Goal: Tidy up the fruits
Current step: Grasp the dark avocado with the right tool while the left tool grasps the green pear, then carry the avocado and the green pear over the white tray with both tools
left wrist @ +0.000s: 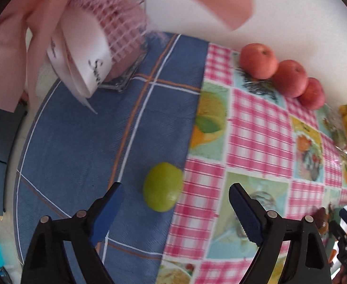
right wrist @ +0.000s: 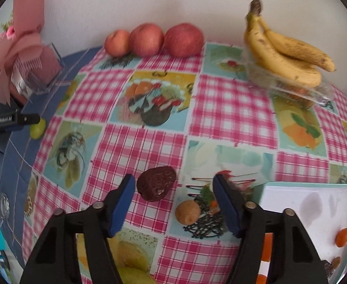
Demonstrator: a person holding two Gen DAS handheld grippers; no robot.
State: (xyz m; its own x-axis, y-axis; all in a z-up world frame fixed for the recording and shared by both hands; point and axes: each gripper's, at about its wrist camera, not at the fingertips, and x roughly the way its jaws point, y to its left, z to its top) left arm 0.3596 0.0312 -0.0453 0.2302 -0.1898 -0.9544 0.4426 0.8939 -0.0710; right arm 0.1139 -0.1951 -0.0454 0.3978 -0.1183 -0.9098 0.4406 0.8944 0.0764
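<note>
A green lime (left wrist: 163, 186) lies on the blue cloth just ahead of my left gripper (left wrist: 176, 197), which stands open with the lime between and slightly beyond its fingertips. In the right wrist view the same lime (right wrist: 38, 128) peeks out beside the left gripper's arm (right wrist: 6, 121). My right gripper (right wrist: 173, 190) is open above the table; a dark wrinkled avocado (right wrist: 156, 183) sits near its left finger and a small brown round fruit (right wrist: 187, 212) lies between the fingers. Three red apples (right wrist: 155, 39) line the wall. Bananas (right wrist: 284, 55) rest on a clear plastic pack.
A white tray (right wrist: 299, 210) with a teal rim at the lower right holds a small orange fruit (right wrist: 342, 237). A pink wrapped bouquet (left wrist: 97, 35) in a clear holder (right wrist: 46, 77) stands at the far left. The checked fruit-print tablecloth (right wrist: 232, 108) overlaps the blue cloth (left wrist: 78, 142).
</note>
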